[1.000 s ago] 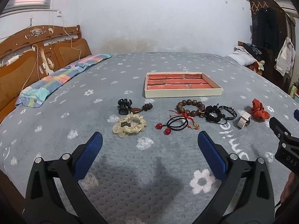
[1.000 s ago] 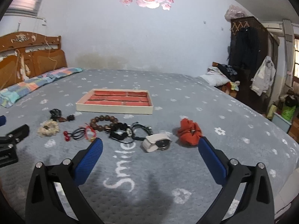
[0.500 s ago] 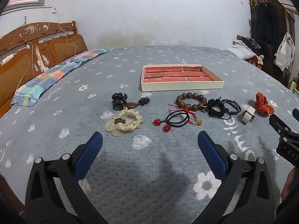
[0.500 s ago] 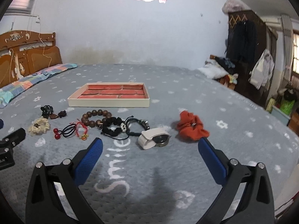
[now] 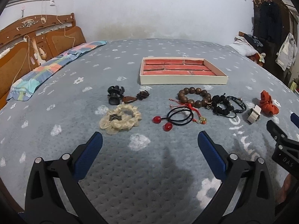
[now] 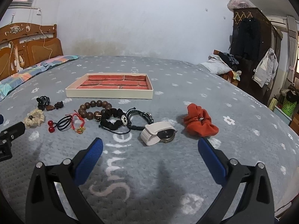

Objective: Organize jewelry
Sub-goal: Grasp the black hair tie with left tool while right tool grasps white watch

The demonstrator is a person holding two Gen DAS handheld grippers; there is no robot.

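Observation:
A shallow cream box with a red brick-pattern floor (image 5: 184, 79) (image 6: 110, 93) lies on the grey bed. In front of it lies a row of jewelry: a black claw clip (image 5: 115, 95), a cream scrunchie (image 5: 120, 119), a black hair tie with red beads (image 5: 179, 118), a wooden bead bracelet (image 5: 194, 97) (image 6: 94, 110), a black scrunchie (image 6: 113, 121), a watch with a white strap (image 6: 158, 133) and an orange scrunchie (image 6: 200, 122). My left gripper (image 5: 149, 141) is open and empty, just short of the hair tie. My right gripper (image 6: 149, 147) is open and empty, just short of the watch.
A wooden headboard (image 5: 37, 37) and a patchwork pillow (image 5: 46, 72) stand at the left. A dark wardrobe with hanging clothes (image 6: 256, 56) and a green basket (image 6: 288, 106) stand past the bed's right edge. The right gripper shows in the left wrist view (image 5: 284, 145).
Both grippers have moved forward and lower toward the row of jewelry, which now looks larger and closer. Both stay open and empty.

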